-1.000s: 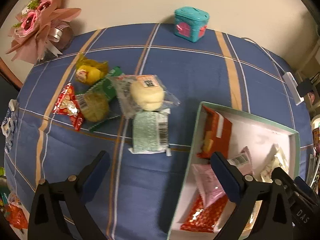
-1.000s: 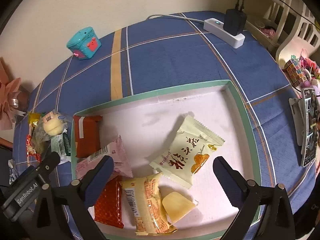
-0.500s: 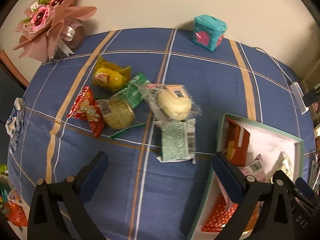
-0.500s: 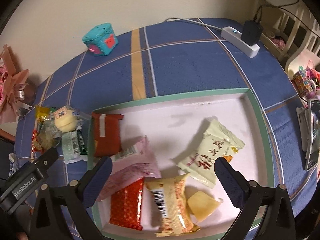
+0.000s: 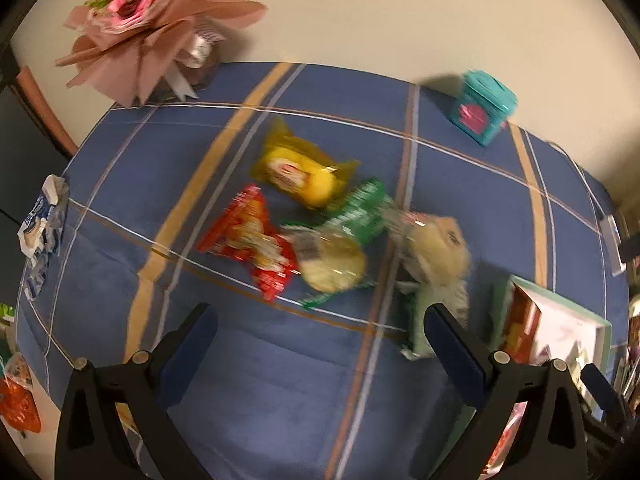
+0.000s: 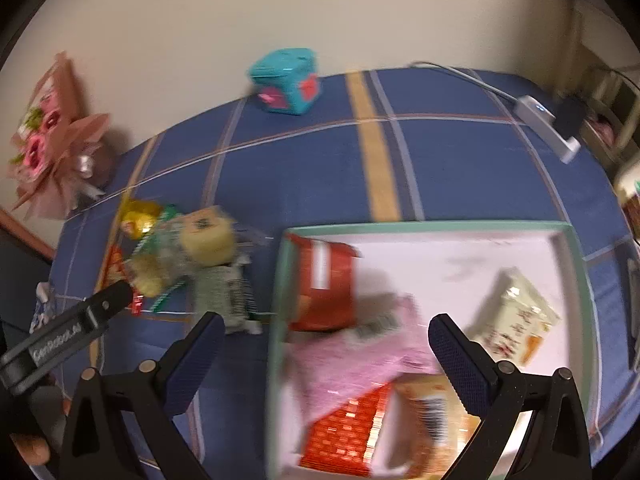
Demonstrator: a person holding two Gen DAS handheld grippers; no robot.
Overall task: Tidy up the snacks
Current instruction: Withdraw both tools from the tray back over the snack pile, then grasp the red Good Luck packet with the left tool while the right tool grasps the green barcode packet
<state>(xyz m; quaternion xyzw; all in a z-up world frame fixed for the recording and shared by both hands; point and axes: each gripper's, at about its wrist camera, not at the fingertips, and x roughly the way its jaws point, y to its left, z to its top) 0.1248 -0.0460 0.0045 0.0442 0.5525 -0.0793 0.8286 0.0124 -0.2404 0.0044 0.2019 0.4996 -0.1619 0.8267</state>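
Note:
Loose snacks lie on the blue plaid cloth: a yellow pack [image 5: 298, 172], a red pack [image 5: 250, 240], a green-wrapped round cake [image 5: 334, 264], a clear-wrapped bun [image 5: 436, 248] and a pale green pack [image 5: 432, 320]. My left gripper [image 5: 320, 336] is open and empty just in front of them. The green-rimmed tray [image 6: 576, 256] holds an orange-red pack [image 6: 324, 280], a pink pack [image 6: 360, 356], a red pack [image 6: 348, 432], a cream pack [image 6: 516, 316] and a tan pack [image 6: 432, 412]. My right gripper [image 6: 320, 344] is open and empty over the tray's left edge.
A teal toy box [image 5: 482, 108] stands at the back by the wall. A pink bouquet [image 5: 148, 28] sits at the back left. A white power strip [image 6: 548, 128] with its cable lies at the back right. A crumpled blue-white wrapper [image 5: 44, 232] lies at the left edge.
Both grippers have swung left. The loose snack pile now sits centred before the left gripper, and the tray has slid to the right in both views. Both grippers stay open.

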